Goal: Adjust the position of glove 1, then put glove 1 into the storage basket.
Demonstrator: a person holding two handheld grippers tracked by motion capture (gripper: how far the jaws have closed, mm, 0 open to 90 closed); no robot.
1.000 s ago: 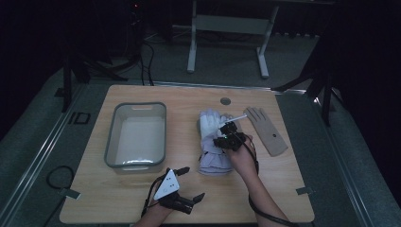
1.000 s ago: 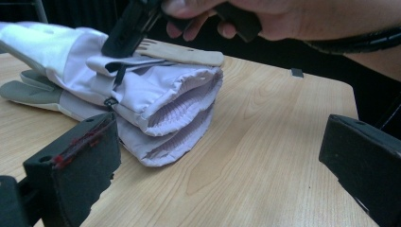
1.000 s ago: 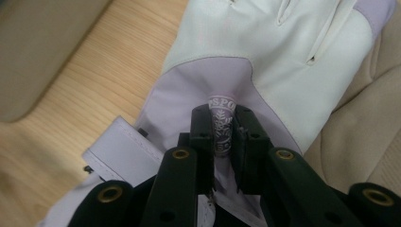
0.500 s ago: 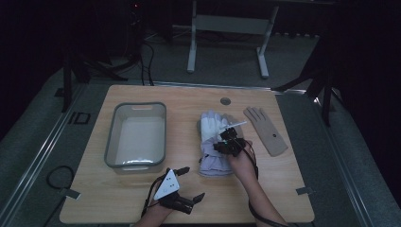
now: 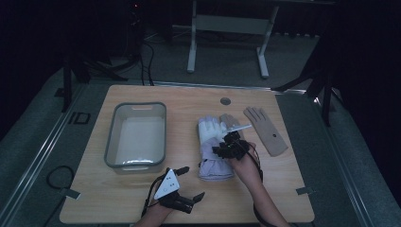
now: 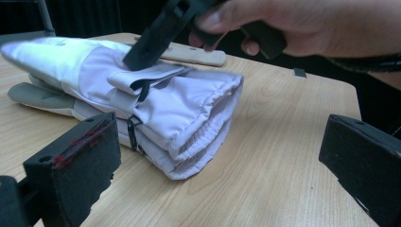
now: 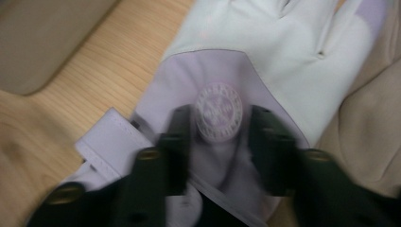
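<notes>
Right gripper (image 5: pixel 230 143): pressed down on the back of the white glove (image 5: pixel 213 150), its jaws set a little apart on either side of the round logo patch (image 7: pixel 219 112); probably placed there to pinch up the top layer of fabric, which the jaws do not yet hold.
Left gripper (image 5: pixel 187 185): jaws spread wide, holding nothing, resting near the table's (image 5: pixel 137 194) front edge and pointed at the glove's cuff, likely waiting to help.
White glove: lies at the middle of the table, fingers pointing away from the person, gathered cuff toward them; pale lilac back, whiter fingers, a strap with a dark buckle at the wrist. It looks like two gloves stacked.
Tan glove (image 5: pixel 265 129): flat on the table, just to the right.
Grey bin (image 5: pixel 136 135): empty, left of the white glove, a likely destination.
</notes>
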